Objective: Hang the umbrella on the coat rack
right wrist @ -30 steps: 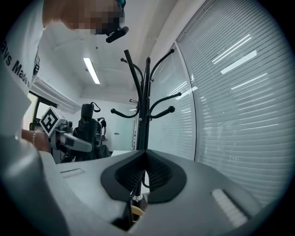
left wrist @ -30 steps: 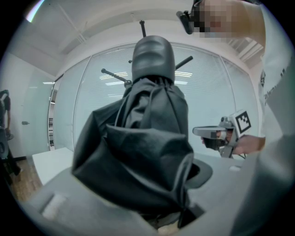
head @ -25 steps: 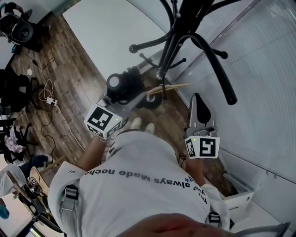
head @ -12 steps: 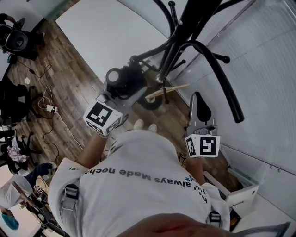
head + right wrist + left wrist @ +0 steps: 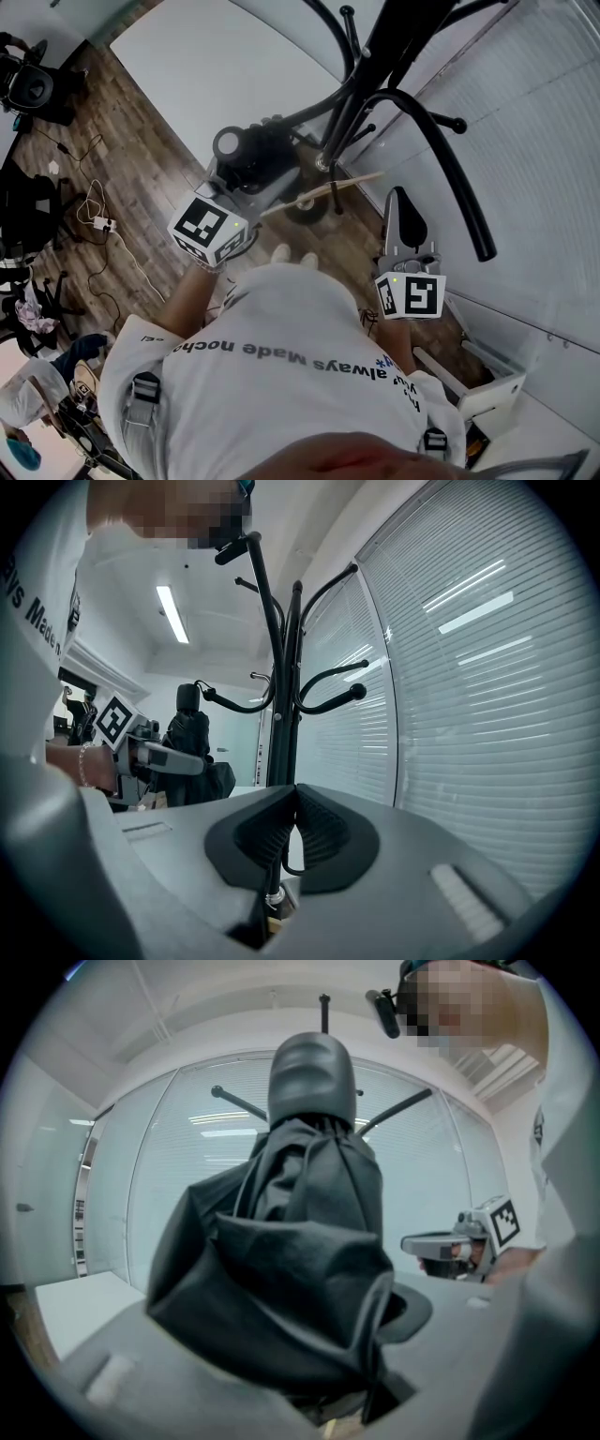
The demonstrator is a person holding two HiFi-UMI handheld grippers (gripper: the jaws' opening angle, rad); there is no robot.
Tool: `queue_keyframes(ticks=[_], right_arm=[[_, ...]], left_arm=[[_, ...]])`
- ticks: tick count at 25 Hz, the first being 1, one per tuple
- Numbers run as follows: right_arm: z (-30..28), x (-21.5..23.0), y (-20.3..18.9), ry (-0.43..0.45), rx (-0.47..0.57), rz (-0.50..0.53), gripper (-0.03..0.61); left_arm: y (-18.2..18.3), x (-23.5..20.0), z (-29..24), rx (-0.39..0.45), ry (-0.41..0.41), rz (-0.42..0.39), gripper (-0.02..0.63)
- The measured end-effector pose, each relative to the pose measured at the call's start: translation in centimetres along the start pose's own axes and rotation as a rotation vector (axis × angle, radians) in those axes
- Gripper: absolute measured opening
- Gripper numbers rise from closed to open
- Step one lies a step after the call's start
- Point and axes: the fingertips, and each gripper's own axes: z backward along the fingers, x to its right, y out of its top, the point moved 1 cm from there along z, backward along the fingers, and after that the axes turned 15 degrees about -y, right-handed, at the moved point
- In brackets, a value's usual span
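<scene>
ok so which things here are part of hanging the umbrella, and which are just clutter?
Job: umbrella, clamped in the left gripper; coat rack; right gripper, shut and empty.
Lying about: floor cables; white table; white box.

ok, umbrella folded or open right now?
Folded. The umbrella has its black canopy bunched loosely round the shaft, not spread, and is clamped in the left tongs.

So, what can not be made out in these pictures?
Pads of the left gripper: left gripper view, umbrella cloth mostly covers them.
Coat rack top: head view, cut off by upper edge.
Umbrella's lower end: head view, hidden under the left gripper.
</scene>
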Motion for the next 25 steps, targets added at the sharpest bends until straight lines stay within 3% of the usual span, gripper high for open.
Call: queue_keyframes(ticks=[19, 25], right_arm=[[0.0, -0.2, -0.1, -0.003, -0.005, -0.001, 0.002], [0.1, -0.1, -0.2, -0.001, -0.004, 0.005, 0.002]], left_arm=[[-2.5, -1.5, -1.4, -0.059, -0.001, 0.046, 0.277], [-2.8, -1.7, -2.0, -0.072, 0.013, 0.027, 0.278]])
